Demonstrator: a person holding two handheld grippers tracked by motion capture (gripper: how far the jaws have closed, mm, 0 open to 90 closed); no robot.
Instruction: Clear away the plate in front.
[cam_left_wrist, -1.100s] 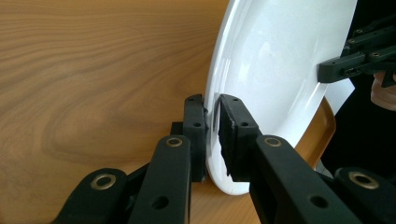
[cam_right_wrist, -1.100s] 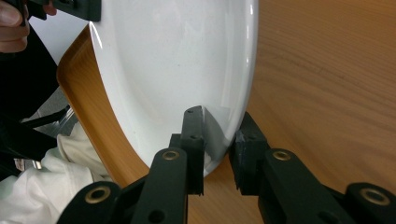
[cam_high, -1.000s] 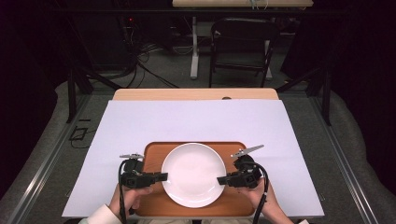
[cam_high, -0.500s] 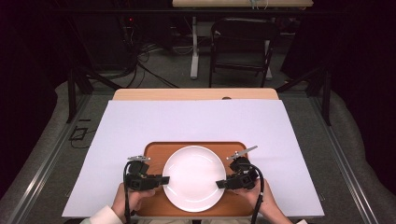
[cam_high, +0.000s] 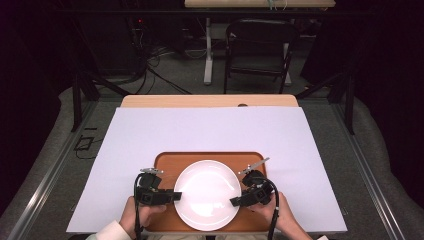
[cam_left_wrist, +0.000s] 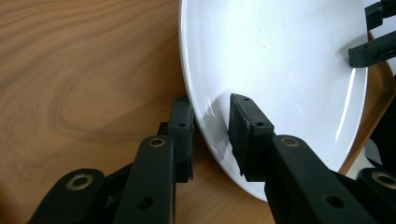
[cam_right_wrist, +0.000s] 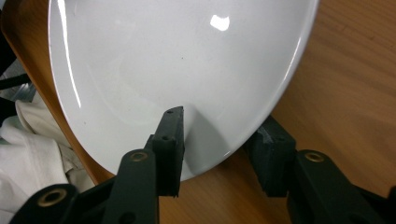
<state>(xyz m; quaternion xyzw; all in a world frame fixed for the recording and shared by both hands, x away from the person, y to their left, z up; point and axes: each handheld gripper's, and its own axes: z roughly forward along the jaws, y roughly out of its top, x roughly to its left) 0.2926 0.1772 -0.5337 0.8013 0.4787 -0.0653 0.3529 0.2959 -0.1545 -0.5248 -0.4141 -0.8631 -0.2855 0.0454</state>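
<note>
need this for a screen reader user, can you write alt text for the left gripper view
The left gripper straddles the near rim of a white plate, one black jaw under the edge and one over the plate's inner face, with gaps still showing. The plate sits on a wooden tray, and the right gripper reaches onto the plate's far side at the top right corner.

White plate (cam_high: 207, 194); brown wood-grain tray (cam_high: 165, 161); pale lilac table cover (cam_high: 210, 130); black fingers (cam_left_wrist: 245, 126).

Left claw (cam_left_wrist: 210, 135) astride white plate (cam_left_wrist: 280, 70) rim
</note>
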